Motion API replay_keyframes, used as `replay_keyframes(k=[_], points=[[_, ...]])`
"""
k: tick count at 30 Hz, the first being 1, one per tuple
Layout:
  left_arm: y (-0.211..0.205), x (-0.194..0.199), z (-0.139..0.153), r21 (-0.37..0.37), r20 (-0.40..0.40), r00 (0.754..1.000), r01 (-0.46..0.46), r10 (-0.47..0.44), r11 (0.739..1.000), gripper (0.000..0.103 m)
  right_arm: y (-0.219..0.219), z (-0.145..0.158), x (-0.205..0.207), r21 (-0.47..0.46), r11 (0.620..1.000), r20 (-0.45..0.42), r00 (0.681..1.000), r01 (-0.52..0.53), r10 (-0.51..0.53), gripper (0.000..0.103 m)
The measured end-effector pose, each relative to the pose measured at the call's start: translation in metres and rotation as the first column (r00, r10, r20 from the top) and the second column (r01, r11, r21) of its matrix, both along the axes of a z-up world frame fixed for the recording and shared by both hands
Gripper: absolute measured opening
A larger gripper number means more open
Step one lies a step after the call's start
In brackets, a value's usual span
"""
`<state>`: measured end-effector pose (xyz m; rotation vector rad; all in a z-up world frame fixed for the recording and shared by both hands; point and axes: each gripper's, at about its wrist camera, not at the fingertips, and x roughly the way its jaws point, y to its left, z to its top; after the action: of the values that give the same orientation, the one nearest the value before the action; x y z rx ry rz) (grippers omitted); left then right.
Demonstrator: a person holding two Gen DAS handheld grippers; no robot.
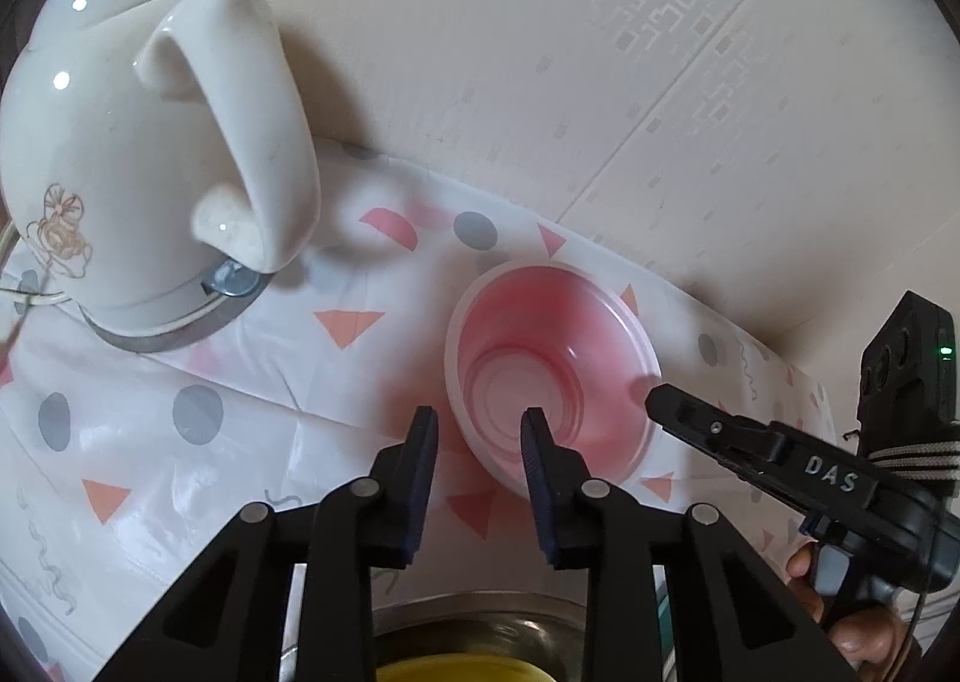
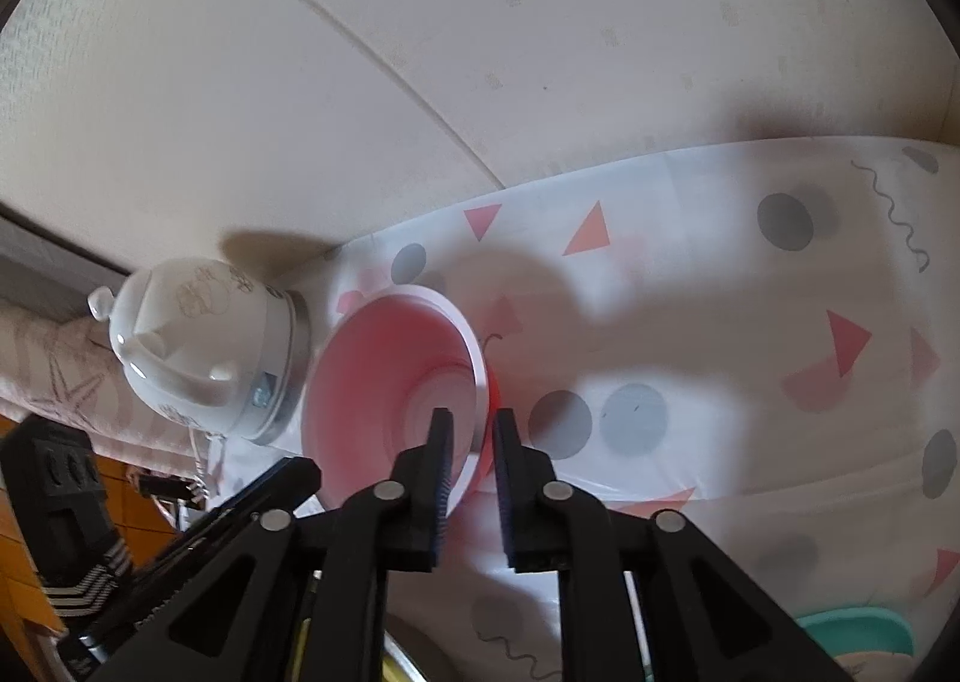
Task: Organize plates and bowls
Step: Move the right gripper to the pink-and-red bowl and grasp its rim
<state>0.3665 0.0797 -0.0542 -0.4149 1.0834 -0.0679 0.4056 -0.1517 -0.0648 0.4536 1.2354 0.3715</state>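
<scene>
1. Bowl: pale pink, see-through plastic with a white rim and ringed base. It sits on the patterned tablecloth close to the wall, at 4 o'clock from the white kettle in the left wrist view.
2. In the right wrist view the bowl lies at 3 o'clock from the kettle, and its mouth appears tipped toward the camera.
3. Left gripper: it straddles the bowl's rim at about 7 o'clock, one finger inside and one outside. The jaws are narrowly parted and loose around the wall, with daylight beside both pads; nothing is grasped.
4. Right gripper: its jaws are drawn almost together and clenched on the near rim, which runs between the fingers.
5. From the left wrist view, the right gripper meets the rim at about 4 o'clock; a hand holds its grip.
</scene>
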Motion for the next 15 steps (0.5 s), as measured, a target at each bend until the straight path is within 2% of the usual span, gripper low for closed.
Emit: replay_keyframes(k=[2,5,8,12,15], points=[[-0.001,0.001,-0.001,0.003,0.0,1.0,0.007,-0.007,1.0,0.028,-0.002,0.002,0.0,-0.001,1.0,0.006,1.0,0.004,-0.004,0.016],[-0.003,0.0,0.001,0.004,0.015,1.0,0.024,-0.024,1.0,0.021,-0.001,0.002,0.001,-0.023,1.0,0.02,1.0,0.0,0.001,0.015],[-0.004,0.001,-0.001,0.008,0.015,0.999,0.031,-0.031,1.0,0.019,0.002,0.0,0.001,-0.042,0.999,0.019,1.0,-0.005,0.006,0.008],[-0.009,-0.001,-0.001,0.017,0.018,0.999,0.05,-0.051,0.999,0.019,-0.001,0.003,-0.002,-0.047,0.999,0.03,1.0,0.001,0.0,0.007],[-0.012,-0.009,0.002,-0.004,0.035,0.997,0.064,-0.064,0.998,0.019,-0.007,0.009,-0.006,-0.033,0.999,0.038,0.999,0.008,-0.007,0.007]])
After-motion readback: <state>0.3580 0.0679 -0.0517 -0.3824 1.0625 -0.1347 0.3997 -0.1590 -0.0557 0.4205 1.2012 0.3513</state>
